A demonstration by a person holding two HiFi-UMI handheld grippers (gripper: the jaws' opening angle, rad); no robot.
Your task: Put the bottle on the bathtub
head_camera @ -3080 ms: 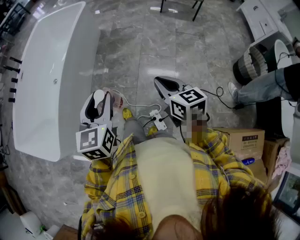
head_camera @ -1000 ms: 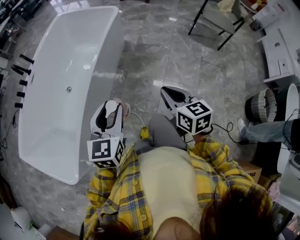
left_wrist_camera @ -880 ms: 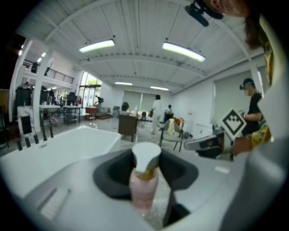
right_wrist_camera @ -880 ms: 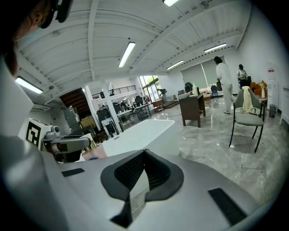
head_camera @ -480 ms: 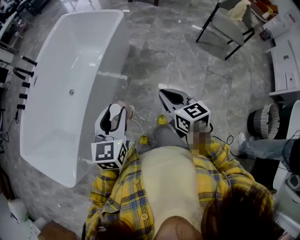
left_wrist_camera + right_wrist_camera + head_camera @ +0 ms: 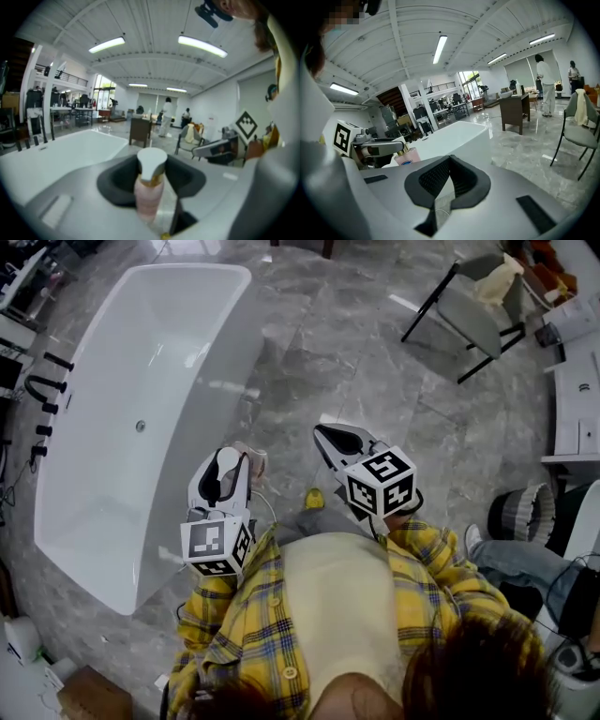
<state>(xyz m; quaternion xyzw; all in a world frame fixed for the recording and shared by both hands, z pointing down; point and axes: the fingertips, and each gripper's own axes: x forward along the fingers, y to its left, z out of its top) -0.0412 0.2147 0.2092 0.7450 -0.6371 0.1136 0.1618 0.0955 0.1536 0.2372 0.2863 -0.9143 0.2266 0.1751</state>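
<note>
A pink bottle (image 6: 150,187) with a white cap stands upright between the jaws of my left gripper (image 6: 151,165), which is shut on it. In the head view the left gripper (image 6: 226,458) hangs over the grey floor just right of the white bathtub (image 6: 92,549), with the bottle (image 6: 253,461) at its tip. The bathtub's rim (image 6: 61,154) lies ahead and to the left. My right gripper (image 6: 339,440) is held beside it, shut and holding nothing. The right gripper view shows its jaws (image 6: 450,161) meeting at the tip, and the bottle (image 6: 407,157) and bathtub (image 6: 454,133) to their left.
Black tap fittings (image 6: 42,390) stand along the tub's far side. A folding chair (image 6: 473,315) is at the upper right, a seated person's leg (image 6: 525,559) at the right, a cardboard box (image 6: 89,697) at the bottom left. A desk (image 6: 513,110) and standing people (image 6: 544,79) are farther off.
The view has swung so the bathtub sits lower and closer to the left gripper, and the chair has come into view. Both grippers keep their pose, and the bottle stays held.
</note>
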